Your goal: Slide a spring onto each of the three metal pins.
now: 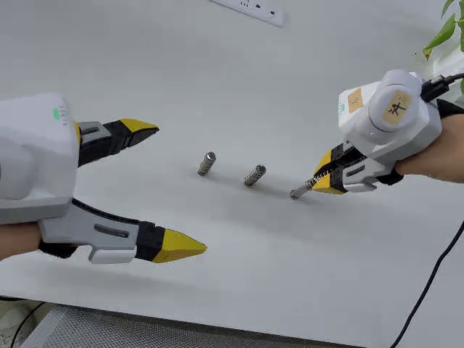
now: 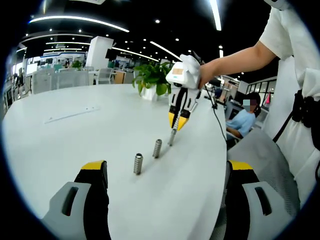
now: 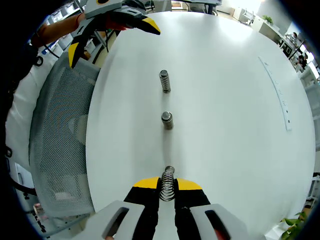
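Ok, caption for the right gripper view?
Right gripper shut on a spring on the third pin, two sprung pins beyond.

Setting: open-plan office, large floor.
- Ceiling: long light strips (image 2: 75, 21) and small recessed spots on a dark ceiling.
- Structure: broad white column (image 2: 100, 50) in the middle distance.
- Furniture: rows of desks and pale chairs (image 2: 45, 80) far back; grey mesh office chair (image 3: 60, 130) drawn up beside the bench.
- Bench (image 2: 60, 145): wide, white, rounded edge, with a white power strip (image 1: 250, 9) lying on its far side.
- Greenery: leafy potted plant (image 2: 152, 77) at the bench's far end.
- Occupants: a seated person (image 2: 242, 122) at a neighbouring desk.
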A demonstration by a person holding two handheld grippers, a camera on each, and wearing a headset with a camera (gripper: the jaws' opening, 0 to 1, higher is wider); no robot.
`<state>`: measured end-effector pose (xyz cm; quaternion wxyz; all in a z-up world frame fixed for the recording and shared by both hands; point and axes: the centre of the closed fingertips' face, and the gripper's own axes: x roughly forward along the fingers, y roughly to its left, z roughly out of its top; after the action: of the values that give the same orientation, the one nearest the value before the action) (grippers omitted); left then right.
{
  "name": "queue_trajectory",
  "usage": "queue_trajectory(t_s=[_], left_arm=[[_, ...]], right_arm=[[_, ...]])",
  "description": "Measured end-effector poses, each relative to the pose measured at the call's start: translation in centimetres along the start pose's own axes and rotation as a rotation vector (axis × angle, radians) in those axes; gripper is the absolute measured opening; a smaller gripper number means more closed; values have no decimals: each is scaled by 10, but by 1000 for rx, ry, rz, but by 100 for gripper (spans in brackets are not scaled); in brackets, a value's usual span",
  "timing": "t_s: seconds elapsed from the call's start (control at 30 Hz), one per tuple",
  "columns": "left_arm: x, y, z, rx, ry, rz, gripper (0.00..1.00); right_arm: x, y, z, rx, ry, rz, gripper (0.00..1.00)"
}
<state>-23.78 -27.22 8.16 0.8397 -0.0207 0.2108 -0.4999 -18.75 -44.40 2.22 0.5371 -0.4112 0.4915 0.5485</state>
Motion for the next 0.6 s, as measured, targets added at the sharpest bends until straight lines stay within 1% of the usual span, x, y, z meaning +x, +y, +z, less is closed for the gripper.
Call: queue_trajectory(t_s=[0.27, 0.33, 0.43, 0.5, 0.6], left_arm=[[1, -1, -1, -8, -1, -4, 97], [1, -1, -1, -8, -2, -4, 97], [1, -1, -2, -9, -2, -3, 97], [1, -1, -2, -10, -2, -2, 97], [1, 0, -3, -11, -2, -1, 97]], right_arm=[[5, 1, 0, -10, 11, 1, 7], [5, 1, 1, -4, 6, 1, 7], [8, 0, 0, -14, 18, -2, 7], [12, -3, -2, -17, 20, -2, 7], [12, -6, -2, -16, 20, -2, 7]])
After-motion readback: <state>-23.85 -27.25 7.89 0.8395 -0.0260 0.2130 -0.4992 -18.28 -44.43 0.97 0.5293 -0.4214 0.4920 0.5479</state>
